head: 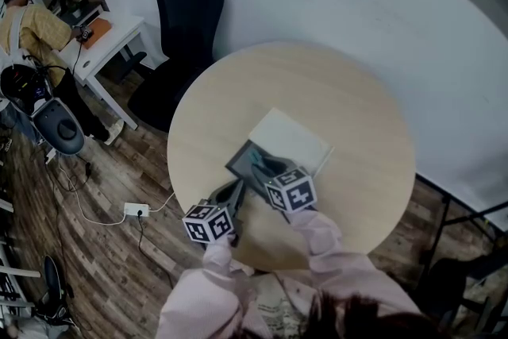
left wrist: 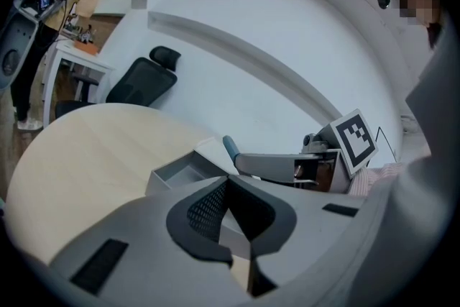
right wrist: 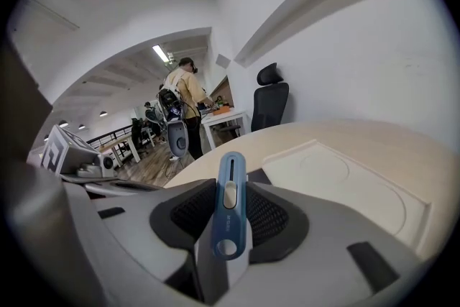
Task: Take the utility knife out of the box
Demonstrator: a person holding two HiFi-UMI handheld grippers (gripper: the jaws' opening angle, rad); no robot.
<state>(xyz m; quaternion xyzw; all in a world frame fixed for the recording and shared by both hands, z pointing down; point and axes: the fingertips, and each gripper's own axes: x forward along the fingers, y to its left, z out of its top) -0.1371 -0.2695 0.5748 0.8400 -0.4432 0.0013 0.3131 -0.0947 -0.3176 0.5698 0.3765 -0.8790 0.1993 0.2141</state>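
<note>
Jaws of the right gripper clamp the blue utility knife just above the open box, its long axis along the jaws, blade end pointing away from the person, while the left gripper pinches the box's near wall.

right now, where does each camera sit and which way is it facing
head view: on the person's head, looking steeply down at table, box, lid; pink sleeves, left hand-held gripper, right hand-held gripper show.
left gripper view: on the left hand-held gripper, facing the wall; jaws pinch the box.
right gripper view: on the right hand-held gripper, facing the office chair; jaws grip the utility knife.
shared: both gripper views show utility knife and office chair.
</note>
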